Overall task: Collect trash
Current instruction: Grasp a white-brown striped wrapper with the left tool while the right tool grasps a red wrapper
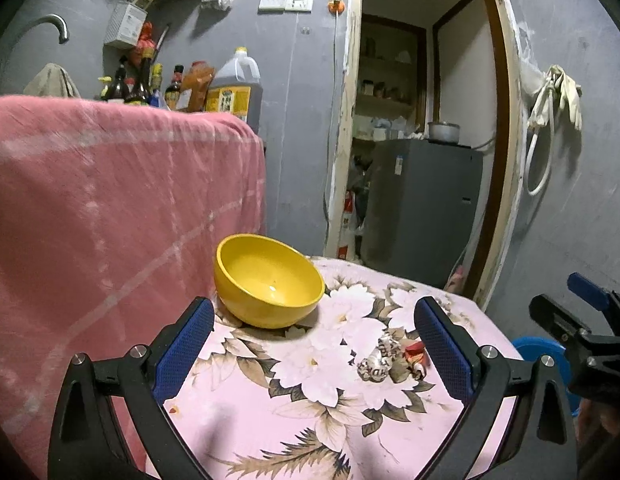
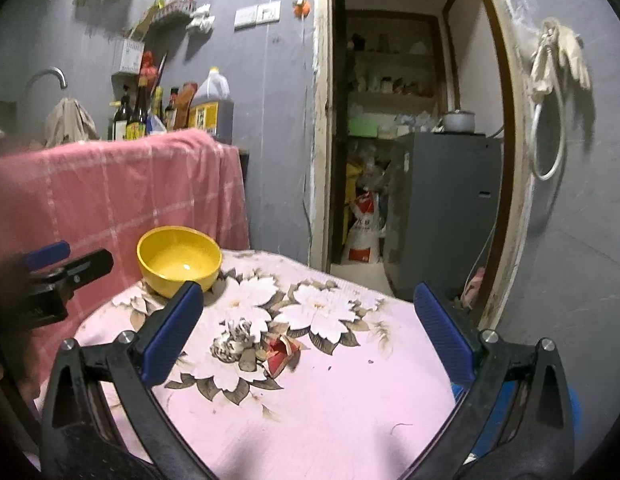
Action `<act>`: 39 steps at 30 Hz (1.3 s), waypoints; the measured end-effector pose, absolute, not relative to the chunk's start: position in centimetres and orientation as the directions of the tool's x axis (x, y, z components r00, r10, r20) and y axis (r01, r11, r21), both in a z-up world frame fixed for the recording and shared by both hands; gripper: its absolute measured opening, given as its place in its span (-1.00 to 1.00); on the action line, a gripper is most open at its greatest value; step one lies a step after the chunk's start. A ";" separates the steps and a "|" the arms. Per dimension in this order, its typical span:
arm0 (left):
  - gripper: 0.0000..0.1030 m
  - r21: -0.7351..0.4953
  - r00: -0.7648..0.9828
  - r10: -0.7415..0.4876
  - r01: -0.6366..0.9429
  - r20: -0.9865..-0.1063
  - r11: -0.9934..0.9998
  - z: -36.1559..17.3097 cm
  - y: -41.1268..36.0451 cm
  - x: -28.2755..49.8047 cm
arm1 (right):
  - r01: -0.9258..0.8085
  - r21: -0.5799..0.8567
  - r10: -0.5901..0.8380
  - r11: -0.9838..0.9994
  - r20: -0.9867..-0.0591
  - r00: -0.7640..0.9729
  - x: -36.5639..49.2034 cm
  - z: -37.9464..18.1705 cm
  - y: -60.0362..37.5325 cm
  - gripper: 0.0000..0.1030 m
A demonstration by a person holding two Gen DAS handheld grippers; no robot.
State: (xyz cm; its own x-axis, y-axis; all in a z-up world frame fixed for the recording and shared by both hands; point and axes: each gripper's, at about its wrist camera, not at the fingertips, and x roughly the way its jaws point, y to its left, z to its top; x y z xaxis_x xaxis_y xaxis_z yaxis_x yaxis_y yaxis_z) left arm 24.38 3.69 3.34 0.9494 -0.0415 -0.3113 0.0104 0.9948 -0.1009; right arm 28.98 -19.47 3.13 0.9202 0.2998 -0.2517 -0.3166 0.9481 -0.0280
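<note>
We've got two bits of trash lying side by side mid-table: a crumpled white wrapper with dark print (image 2: 234,340), balled up, and a torn red wrapper (image 2: 282,354) just right of it, both well short of the yellow bowl (image 2: 178,260).

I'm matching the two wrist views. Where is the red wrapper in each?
Left wrist: red wrapper low right of centre, just inside the right finger, right of the white wrapper.
Right wrist: near centre, right of the white wrapper.
Shared landmark: yellow bowl, behind both on the floral cloth.
</note>
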 end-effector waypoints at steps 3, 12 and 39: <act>0.90 -0.108 0.933 -0.060 0.023 -0.354 0.994 2.6 3.8 25.8 | -0.342 -0.013 0.322 0.940 -0.304 0.897 30.6 2.2 -19.2 1.00; 0.90 -0.112 0.875 -0.100 0.053 -0.474 0.992 0.6 3.4 29.4 | -0.381 0.022 0.350 0.924 -0.451 0.821 34.6 -0.4 -18.3 0.97; -0.22 -0.218 0.589 -0.295 0.201 -0.752 0.955 -4.5 -0.3 37.8 | -0.460 0.100 0.403 0.882 -0.667 0.627 41.4 -4.8 -15.7 0.09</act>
